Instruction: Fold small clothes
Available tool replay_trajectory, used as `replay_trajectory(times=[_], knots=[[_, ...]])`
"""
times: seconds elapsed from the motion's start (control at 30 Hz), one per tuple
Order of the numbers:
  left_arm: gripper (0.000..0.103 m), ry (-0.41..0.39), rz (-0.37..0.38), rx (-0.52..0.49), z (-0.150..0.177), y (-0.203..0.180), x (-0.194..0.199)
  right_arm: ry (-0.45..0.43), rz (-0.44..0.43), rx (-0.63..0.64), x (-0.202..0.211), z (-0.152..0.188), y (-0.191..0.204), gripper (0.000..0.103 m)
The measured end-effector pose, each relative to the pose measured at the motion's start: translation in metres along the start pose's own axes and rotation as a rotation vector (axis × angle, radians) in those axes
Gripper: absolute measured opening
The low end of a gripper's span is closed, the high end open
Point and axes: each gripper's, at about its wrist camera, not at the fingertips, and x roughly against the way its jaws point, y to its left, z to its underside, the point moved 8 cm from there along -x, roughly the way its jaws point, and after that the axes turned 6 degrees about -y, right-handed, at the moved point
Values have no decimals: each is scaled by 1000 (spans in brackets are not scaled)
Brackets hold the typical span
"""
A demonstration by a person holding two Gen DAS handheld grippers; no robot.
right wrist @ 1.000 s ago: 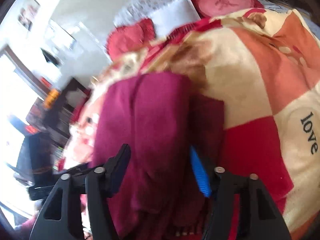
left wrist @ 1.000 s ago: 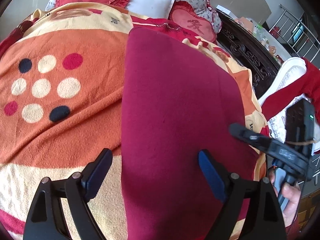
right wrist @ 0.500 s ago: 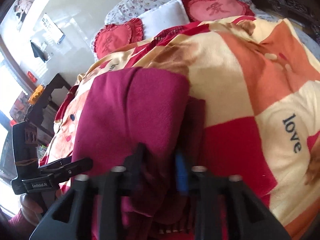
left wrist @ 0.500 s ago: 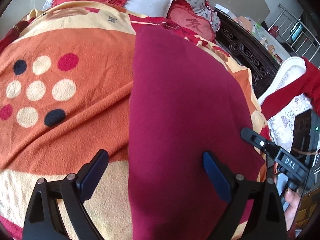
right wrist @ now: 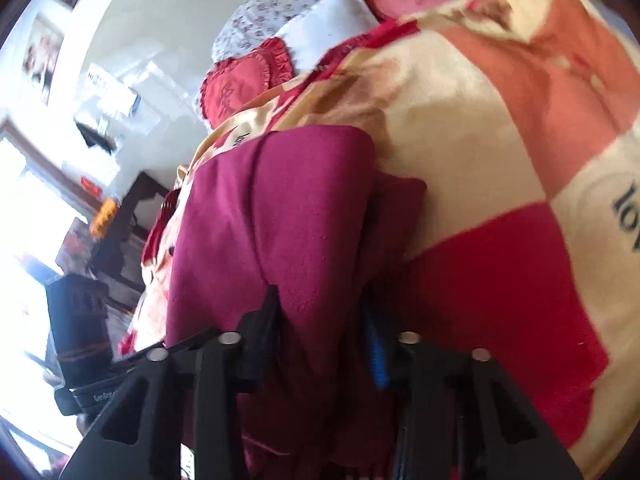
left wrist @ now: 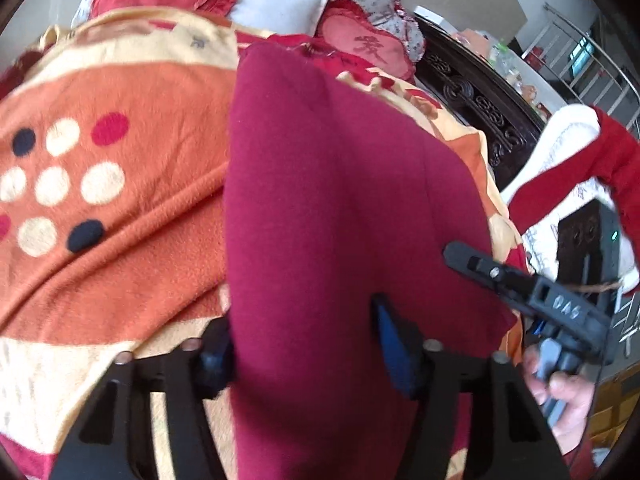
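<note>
A dark red garment [left wrist: 344, 200] lies lengthwise on the patterned blanket [left wrist: 120, 208], folded into a long strip. My left gripper [left wrist: 304, 336] is shut on its near left edge, with cloth bunched between the fingers. My right gripper [right wrist: 320, 320] is shut on the garment [right wrist: 288, 208] at its near right edge; its black body also shows in the left wrist view [left wrist: 520, 284]. The garment's near end is hidden under both grippers.
Red heart-shaped cushions [left wrist: 360, 44] and a white pillow [left wrist: 280, 4] lie at the bed's head. A dark carved headboard [left wrist: 472, 92] runs along the right side. A red and white cloth [left wrist: 568, 168] hangs beyond it. A dark cabinet [right wrist: 124, 216] stands by the window.
My left gripper has closed from wide open onto the garment's edge. My right gripper closed on the garment half a second ago and still holds it, now lifted and tilted.
</note>
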Motion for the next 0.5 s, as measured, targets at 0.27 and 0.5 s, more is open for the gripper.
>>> replay_trajectory(times=[0.27,0.5], knots=[[53,-12,-46,-12,27,13,84,58,-77,66,30,12,66,12],[56,42,-190,76,92,57,120,193,-119,109,9,84,108,19]])
